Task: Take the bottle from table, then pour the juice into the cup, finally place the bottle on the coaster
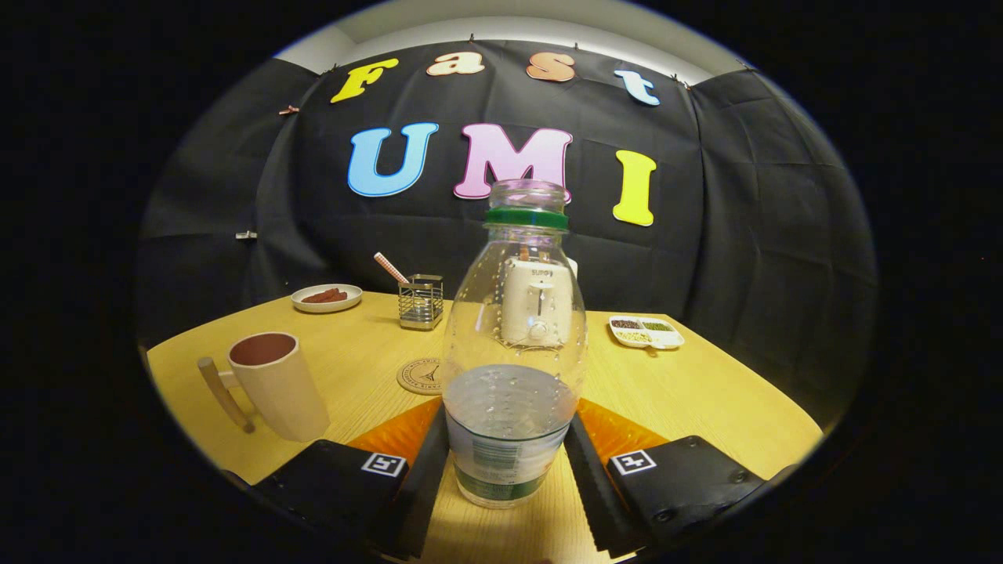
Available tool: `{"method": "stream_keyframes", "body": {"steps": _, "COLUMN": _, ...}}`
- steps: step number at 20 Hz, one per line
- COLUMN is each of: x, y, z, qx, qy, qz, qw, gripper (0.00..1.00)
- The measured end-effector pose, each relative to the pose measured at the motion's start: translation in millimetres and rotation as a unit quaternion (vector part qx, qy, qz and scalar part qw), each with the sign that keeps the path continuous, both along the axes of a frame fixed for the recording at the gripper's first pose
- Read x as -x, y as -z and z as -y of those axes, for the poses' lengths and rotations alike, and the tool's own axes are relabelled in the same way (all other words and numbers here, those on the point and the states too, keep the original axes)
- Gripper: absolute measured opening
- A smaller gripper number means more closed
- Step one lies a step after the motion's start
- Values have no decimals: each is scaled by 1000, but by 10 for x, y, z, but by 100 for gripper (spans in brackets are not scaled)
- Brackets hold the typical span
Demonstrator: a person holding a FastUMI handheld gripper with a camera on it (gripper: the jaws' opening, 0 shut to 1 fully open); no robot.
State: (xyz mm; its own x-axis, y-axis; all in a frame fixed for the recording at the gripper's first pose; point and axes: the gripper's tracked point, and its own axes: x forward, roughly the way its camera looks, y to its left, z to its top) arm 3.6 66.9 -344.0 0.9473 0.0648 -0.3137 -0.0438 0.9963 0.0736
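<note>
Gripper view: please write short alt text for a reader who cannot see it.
A clear bottle stands upright on the wooden table, gripped between the tool fingers. A cup stands to its left and a coaster lies just behind it.

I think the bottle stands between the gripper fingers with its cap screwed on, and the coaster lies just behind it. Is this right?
Not quite. The gripper view shows the bottle between the gripper fingers, but its mouth is open: no cap, only a green ring on the neck. The coaster does lie just behind it.
</note>
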Motion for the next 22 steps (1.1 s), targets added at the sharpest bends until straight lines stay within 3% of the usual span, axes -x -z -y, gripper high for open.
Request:
{"method": "stream_keyframes", "body": {"steps": 5, "x": -110, "y": -419, "z": 135, "qx": 54, "qy": 14, "qz": 9, "qw": 998, "gripper": 75}}
{"method": "stream_keyframes", "body": {"steps": 10, "x": -246, "y": -899, "z": 114, "qx": 163, "qy": -12, "qz": 28, "qw": 986, "gripper": 72}}
{"method": "stream_keyframes", "body": {"steps": 17, "x": -236, "y": -1211, "z": -168, "qx": 319, "qy": -63, "qz": 39, "qw": 945, "gripper": 72}}
{"method": "stream_keyframes", "body": {"steps": 22, "x": -251, "y": -1182, "z": -310, "qx": 437, "qy": -106, "qz": 36, "qw": 893, "gripper": 72}}
